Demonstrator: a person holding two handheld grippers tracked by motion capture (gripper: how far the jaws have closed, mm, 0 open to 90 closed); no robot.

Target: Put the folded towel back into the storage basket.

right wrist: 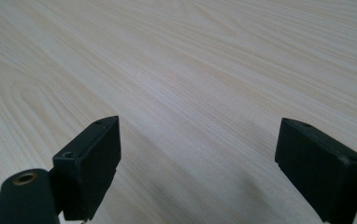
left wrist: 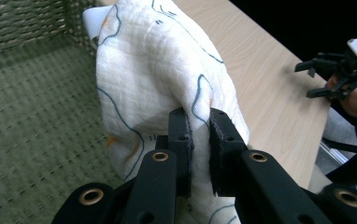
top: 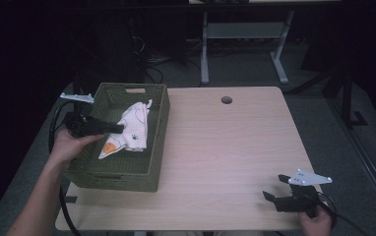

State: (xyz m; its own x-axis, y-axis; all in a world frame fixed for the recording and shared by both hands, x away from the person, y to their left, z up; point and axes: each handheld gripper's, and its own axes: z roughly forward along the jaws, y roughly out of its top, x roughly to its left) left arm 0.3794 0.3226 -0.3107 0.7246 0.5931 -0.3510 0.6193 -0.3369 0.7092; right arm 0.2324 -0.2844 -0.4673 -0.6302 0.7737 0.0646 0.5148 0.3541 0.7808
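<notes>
White printed cloth (left wrist: 153, 79) (apparently over the basket (top: 159, 123)) pinched in left hand-held gripper (left wrist: 199, 135).

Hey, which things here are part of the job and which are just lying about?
Part of the job:
- cloth
- basket
- left gripper, shut on the cloth

Just lying about:
- right gripper, open over the table
- hole in the table top

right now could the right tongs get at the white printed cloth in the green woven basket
Probably not without a long reach: the right tongs rest open at the near right edge, while the white printed cloth sits across the table, already pinched by the left tongs.
</notes>
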